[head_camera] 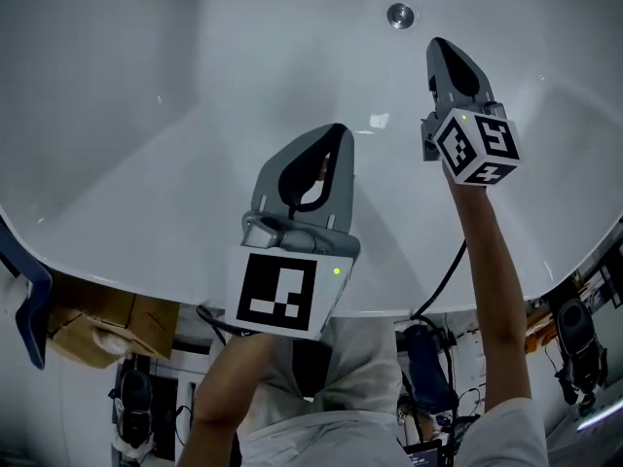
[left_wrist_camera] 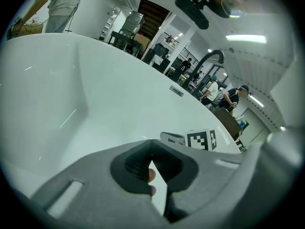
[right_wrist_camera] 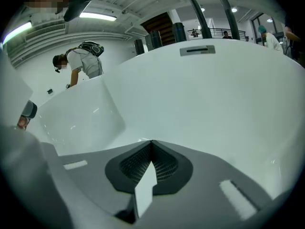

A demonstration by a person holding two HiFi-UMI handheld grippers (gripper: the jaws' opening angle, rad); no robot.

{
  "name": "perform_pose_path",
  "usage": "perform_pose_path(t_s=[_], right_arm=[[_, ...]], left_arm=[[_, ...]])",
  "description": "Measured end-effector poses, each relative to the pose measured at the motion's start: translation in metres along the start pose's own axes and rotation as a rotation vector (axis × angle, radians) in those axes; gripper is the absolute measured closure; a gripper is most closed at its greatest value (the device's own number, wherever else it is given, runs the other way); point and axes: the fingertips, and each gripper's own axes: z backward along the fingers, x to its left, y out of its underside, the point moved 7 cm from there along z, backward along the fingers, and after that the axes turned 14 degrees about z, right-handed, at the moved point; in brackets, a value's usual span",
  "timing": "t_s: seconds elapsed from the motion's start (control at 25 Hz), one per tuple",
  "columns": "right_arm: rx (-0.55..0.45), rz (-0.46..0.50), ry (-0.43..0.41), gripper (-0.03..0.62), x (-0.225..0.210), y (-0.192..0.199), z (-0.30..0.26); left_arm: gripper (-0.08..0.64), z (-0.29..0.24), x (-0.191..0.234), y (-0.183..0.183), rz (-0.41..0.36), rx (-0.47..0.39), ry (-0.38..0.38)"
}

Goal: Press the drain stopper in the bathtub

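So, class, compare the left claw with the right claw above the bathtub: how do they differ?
The right claw reaches close to the drain stopper; the left claw hangs farther back. In the head view the right claw's tips lean left, the left claw's lean right. Both are shut, empty, and off the stopper.

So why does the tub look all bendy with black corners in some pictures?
Left gripper view and right gripper view: wide-angle lenses curve the bathtub and darken the corners; head view: straighter, with small glints of glare near the drain stopper.
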Motion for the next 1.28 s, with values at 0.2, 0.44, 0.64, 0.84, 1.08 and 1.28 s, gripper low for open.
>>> perform_pose_path(t_s=[0.2, 0.44, 0.64, 0.84, 1.08, 1.28], right_arm=[[0.083, 0.004, -0.008, 0.595, -0.009, 0.043, -0.038], [0.181, -0.070, 0.047, 0.589, -0.030, 0.092, -0.097], [0.226, -0.201, 0.106, 0.589, -0.053, 0.110, -0.118], [0.336, -0.131, 0.101, 0.589, -0.062, 0.139, -0.138], [0.488, -0.060, 0.066, 0.589, -0.061, 0.160, -0.170], [0.516, -0.129, 0.057, 0.592, -0.059, 0.184, -0.179]], left_arm=[[0.559, -0.027, 0.018, 0.013, -0.016, 0.016, 0.013], [0.558, -0.052, 0.040, 0.024, -0.067, 0.042, 0.046], [0.558, -0.057, 0.045, 0.030, -0.073, 0.047, 0.056], [0.558, -0.059, 0.056, 0.042, -0.049, 0.080, 0.066], [0.558, -0.068, 0.060, 0.036, -0.011, 0.077, 0.096], [0.558, -0.067, 0.059, 0.046, -0.038, 0.075, 0.094]])
